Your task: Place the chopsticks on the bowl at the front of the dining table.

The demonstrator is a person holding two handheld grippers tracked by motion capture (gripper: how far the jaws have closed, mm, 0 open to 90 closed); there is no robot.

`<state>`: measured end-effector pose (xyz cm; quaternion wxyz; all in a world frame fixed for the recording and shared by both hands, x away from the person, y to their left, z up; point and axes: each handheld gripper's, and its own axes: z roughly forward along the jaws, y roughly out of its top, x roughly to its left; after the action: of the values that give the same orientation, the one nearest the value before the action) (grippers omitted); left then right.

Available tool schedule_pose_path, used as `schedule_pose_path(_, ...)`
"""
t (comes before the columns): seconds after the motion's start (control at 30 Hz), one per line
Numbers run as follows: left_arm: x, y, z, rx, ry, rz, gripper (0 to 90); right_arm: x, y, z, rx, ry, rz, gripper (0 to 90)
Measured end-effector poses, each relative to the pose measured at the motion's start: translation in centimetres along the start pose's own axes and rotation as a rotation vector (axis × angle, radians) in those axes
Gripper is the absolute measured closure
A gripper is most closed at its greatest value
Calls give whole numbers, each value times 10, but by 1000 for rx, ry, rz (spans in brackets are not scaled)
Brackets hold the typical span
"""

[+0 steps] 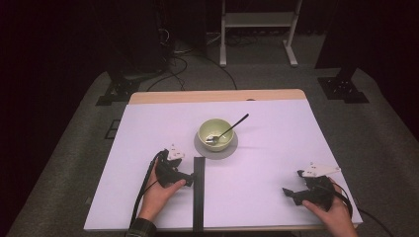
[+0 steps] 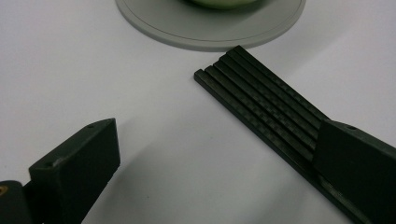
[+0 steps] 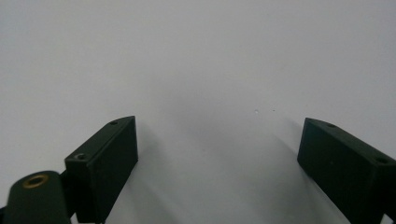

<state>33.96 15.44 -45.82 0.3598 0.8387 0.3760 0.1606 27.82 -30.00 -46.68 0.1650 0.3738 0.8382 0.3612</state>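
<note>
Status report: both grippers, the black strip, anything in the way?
Left gripper open beside black strip. Right gripper open over bare table. Nothing in the way.

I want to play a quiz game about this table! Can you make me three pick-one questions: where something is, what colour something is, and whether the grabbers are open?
1. Where is the spoon?
A in the bowl
B on the floor
C in a gripper

2. What colour is the bowl?
A red
B pale green
C blue

3. How stands the left gripper?
A shut on the spoon
B shut on the bowl
C open

Answers: A, its tip rests inside the bowl; B, the rim looks pale green; C, the jaws stand wide apart.
</note>
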Motion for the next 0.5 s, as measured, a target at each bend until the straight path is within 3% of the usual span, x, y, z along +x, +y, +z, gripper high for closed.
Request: schedule_pose_path(0.5, -2, -2, 1, 26, 19, -4, 0, 0, 0, 0, 0, 0, 0, 105)
